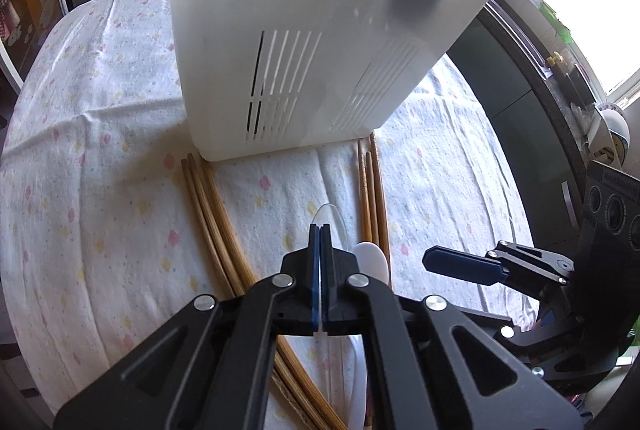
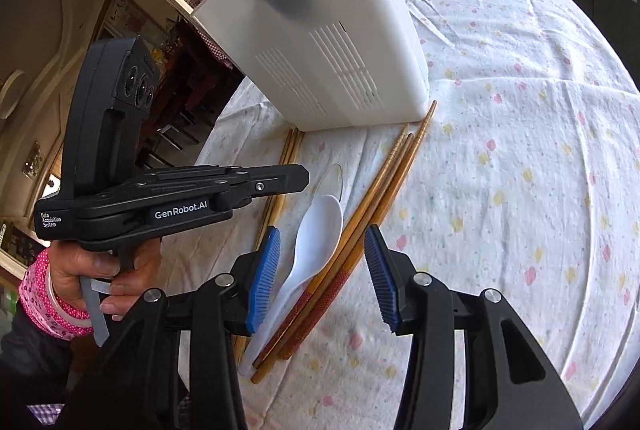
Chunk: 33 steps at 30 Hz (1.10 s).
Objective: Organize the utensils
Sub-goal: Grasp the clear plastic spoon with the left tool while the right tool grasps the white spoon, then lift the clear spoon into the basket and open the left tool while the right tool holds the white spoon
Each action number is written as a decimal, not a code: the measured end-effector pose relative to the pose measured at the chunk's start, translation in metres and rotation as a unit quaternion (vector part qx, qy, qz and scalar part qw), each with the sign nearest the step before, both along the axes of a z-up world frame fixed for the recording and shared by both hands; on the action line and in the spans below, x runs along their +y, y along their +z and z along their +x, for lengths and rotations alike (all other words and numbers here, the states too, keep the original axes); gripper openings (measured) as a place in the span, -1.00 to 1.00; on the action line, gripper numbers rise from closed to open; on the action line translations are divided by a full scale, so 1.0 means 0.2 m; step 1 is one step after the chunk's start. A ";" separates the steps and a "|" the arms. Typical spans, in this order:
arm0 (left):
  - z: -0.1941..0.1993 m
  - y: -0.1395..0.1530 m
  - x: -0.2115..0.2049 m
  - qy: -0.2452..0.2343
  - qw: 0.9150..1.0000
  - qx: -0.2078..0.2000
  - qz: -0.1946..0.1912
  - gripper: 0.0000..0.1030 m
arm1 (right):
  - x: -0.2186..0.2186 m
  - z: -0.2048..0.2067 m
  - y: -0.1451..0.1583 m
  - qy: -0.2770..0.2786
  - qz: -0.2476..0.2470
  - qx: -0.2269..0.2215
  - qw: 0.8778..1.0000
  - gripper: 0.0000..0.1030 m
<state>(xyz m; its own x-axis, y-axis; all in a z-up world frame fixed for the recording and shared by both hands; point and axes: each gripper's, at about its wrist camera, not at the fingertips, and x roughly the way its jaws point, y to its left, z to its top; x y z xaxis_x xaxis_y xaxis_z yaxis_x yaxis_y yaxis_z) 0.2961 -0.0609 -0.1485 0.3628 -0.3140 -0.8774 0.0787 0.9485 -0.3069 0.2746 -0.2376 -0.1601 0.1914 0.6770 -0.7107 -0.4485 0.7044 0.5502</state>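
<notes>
L gripper [image 1: 321,230] jaws shut, nothing gripped, above clear spoon [image 1: 329,216] | R gripper [image 2: 320,270] jaws half open, empty, straddled white spoon [image 2: 316,242] + chopsticks [image 2: 372,197] on bench [image 2: 520,149] | long axes ran 7-to-1 o'clock toward holder [image 2: 320,41] at 12 | R nearer

Spoons [image 2: 316,246] between chopstick bundles, before holder [image 2: 332,53]
</notes>
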 end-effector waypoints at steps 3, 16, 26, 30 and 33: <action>0.00 0.00 0.08 0.015 1.000 0.005 -0.004 -1.00 | 0.03 0.04 -0.04 0.004 0.006 0.015 1.000 -0.12; 0.00 -0.01 0.08 -0.002 1.000 0.005 0.008 -0.96 | 0.12 0.12 -0.14 -0.004 0.000 0.049 0.999 -0.93; 0.01 -0.07 0.00 -0.003 0.998 0.055 0.013 -0.72 | -0.14 0.08 -0.03 -0.043 0.034 0.043 0.998 -0.93; -0.05 -0.04 -0.05 -0.005 0.997 0.062 0.038 -0.72 | -0.16 0.07 -0.01 -0.045 0.035 0.032 0.998 -0.93; -0.08 -0.02 -0.11 -0.011 0.997 0.064 0.050 -0.72 | -0.17 0.08 -0.01 -0.043 0.037 0.029 0.998 -0.93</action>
<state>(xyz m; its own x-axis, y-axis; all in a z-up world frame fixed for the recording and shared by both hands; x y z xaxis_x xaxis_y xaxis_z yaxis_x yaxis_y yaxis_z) 0.2808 -0.0824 -0.1526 0.2398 -0.2291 -0.9434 0.0667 0.9734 -0.2194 0.2903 -0.2714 -0.1620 0.2109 0.7107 -0.6711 -0.3545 0.6954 0.6251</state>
